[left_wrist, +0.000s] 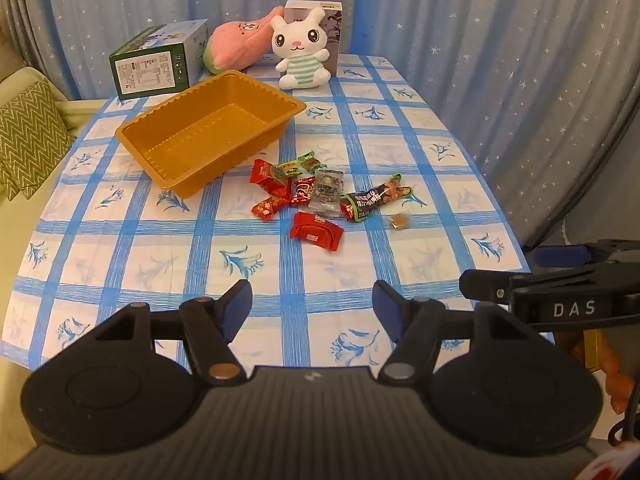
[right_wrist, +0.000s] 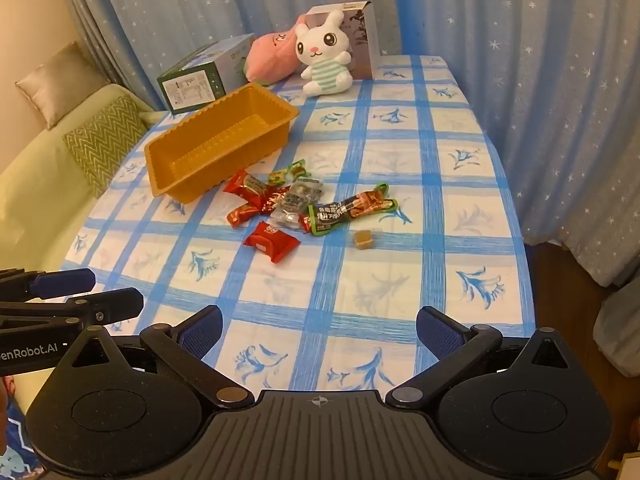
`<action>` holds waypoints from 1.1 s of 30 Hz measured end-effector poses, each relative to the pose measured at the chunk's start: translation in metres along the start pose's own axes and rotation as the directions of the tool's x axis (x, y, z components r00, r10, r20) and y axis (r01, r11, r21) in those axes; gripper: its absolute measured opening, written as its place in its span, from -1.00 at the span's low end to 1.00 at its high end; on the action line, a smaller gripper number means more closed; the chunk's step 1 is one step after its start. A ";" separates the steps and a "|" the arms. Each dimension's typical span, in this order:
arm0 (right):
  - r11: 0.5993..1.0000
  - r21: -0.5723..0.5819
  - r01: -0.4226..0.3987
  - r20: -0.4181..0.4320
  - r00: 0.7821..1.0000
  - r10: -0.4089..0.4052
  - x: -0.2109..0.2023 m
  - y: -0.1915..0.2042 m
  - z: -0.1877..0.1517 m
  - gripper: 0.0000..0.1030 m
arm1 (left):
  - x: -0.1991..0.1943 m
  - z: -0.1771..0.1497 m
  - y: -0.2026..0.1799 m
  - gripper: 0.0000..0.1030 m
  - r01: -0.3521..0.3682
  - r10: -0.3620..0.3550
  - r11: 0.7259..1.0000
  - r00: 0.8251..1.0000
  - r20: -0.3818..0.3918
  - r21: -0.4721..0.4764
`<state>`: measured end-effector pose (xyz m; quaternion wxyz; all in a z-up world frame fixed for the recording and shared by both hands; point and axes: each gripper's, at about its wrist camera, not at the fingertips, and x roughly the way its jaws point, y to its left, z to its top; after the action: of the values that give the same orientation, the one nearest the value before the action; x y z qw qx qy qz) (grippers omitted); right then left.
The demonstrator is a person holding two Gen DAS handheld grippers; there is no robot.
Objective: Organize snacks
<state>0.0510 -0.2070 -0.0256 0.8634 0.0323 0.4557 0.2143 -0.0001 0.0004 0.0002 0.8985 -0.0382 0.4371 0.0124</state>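
Since nothing's sorted yet, the bench (left_wrist: 400, 128) has the gold tray (left_wrist: 256, 92) sitting empty far left, snack packets (left_wrist: 316, 194) piled right beside it mid-bench; both my left fingers (left_wrist: 312, 306) and right fingers (right_wrist: 318, 330) hang apart, holding nothing.

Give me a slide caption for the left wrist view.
Open left gripper faces scattered snack packets beside an empty gold tray on a blue-checked tablecloth.

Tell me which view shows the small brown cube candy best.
The right wrist view: the small brown cube candy appears larger there, its cube faces distinct, lying apart from the wrapper pile. The left wrist view shows it smaller and flatter, near the pile's right edge.
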 end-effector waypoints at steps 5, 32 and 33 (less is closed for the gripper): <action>1.000 -0.003 0.002 0.002 1.000 -0.002 0.002 0.001 0.001 1.00 | 0.000 0.000 0.000 0.25 -0.006 0.006 1.000 1.000 -0.003 0.002; 1.000 -0.007 0.003 0.001 1.000 -0.003 0.009 0.007 0.010 1.00 | -0.001 0.002 0.008 0.25 -0.004 0.004 1.000 1.000 -0.007 0.001; 1.000 -0.007 0.003 0.001 1.000 -0.003 0.009 0.007 0.010 1.00 | -0.001 0.002 0.010 0.25 -0.004 0.004 1.000 1.000 -0.007 0.001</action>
<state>0.0608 -0.1960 -0.0254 0.8642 0.0287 0.4543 0.2144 0.0001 0.0103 0.0015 0.8970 -0.0367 0.4404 0.0140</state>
